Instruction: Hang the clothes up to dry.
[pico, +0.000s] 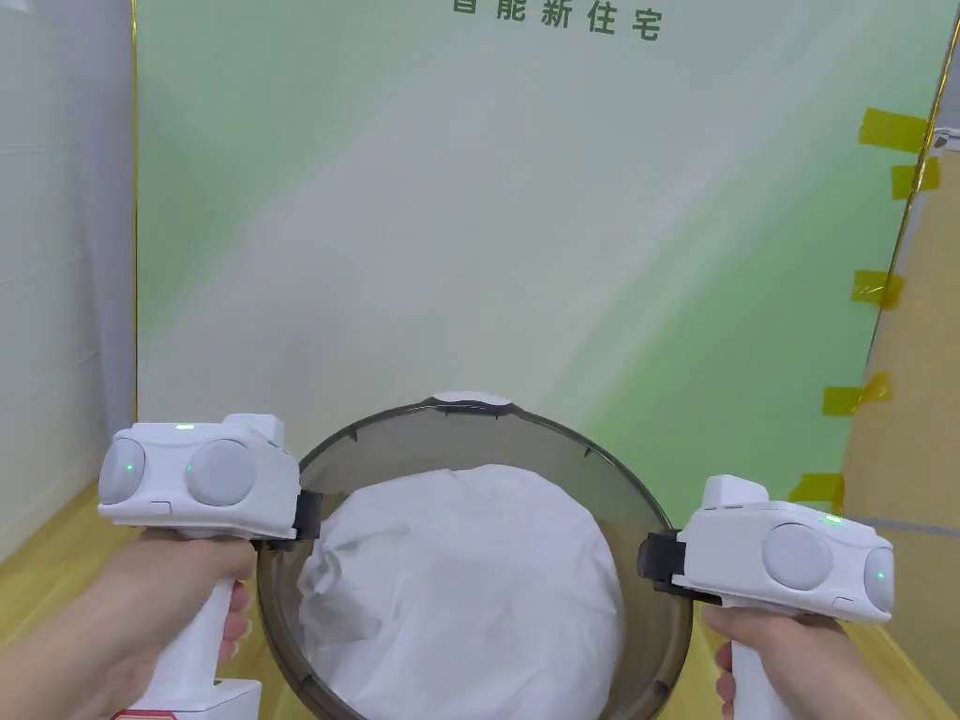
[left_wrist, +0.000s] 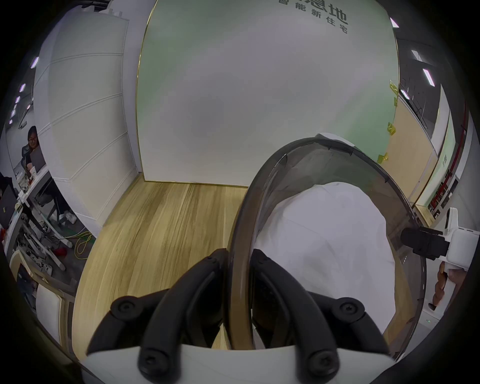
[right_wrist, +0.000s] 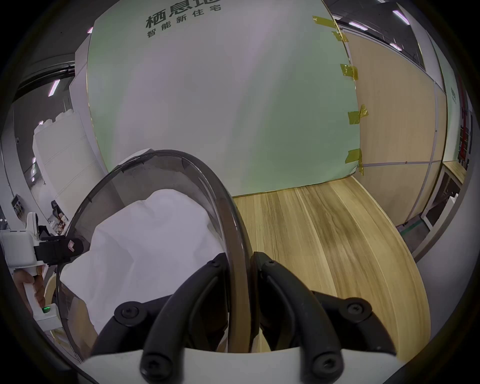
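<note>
A round, smoky see-through basin (pico: 394, 431) is held up in front of me, tilted so its mouth faces me. A crumpled white garment (pico: 469, 591) fills its inside. My left gripper (pico: 302, 516) is shut on the basin's left rim; in the left gripper view (left_wrist: 237, 256) both black jaws press on the rim (left_wrist: 240, 298). My right gripper (pico: 649, 561) is shut on the right rim, and in the right gripper view (right_wrist: 240, 257) its jaws pinch the rim (right_wrist: 241, 285) from either side. The white garment (left_wrist: 324, 246) (right_wrist: 145, 246) bulges between the two rims.
A pale green and white panel (pico: 525, 234) stands close behind the basin, taped at its right edge to a tan board (pico: 914, 375). Wooden floor (left_wrist: 155, 233) lies below. At the far left, a person sits at cluttered desks (left_wrist: 31, 181).
</note>
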